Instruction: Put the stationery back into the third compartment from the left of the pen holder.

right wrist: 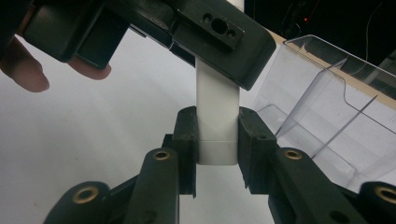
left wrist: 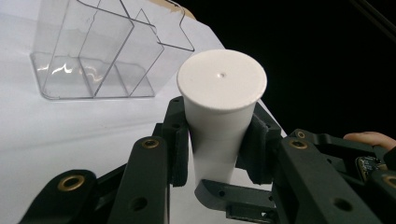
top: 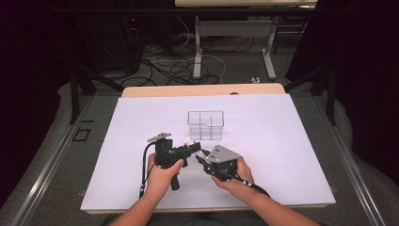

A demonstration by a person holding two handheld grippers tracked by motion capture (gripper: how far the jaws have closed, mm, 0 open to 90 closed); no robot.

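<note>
you had the tube (left wrist: 219, 116) pinched between both grippers, just in front of the tray (top: 205, 125). its long axis ran from the l gripper (top: 192, 147) to the r gripper (top: 201, 157). l jaws were closed on the wide end, r jaws closed on the narrow end; both equally near.

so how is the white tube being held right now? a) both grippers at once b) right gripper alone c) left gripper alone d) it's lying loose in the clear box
a: the left gripper has its jaws shut on the white tube near its wide end, and the right gripper is shut on its narrow end, in front of the clear box.
</note>
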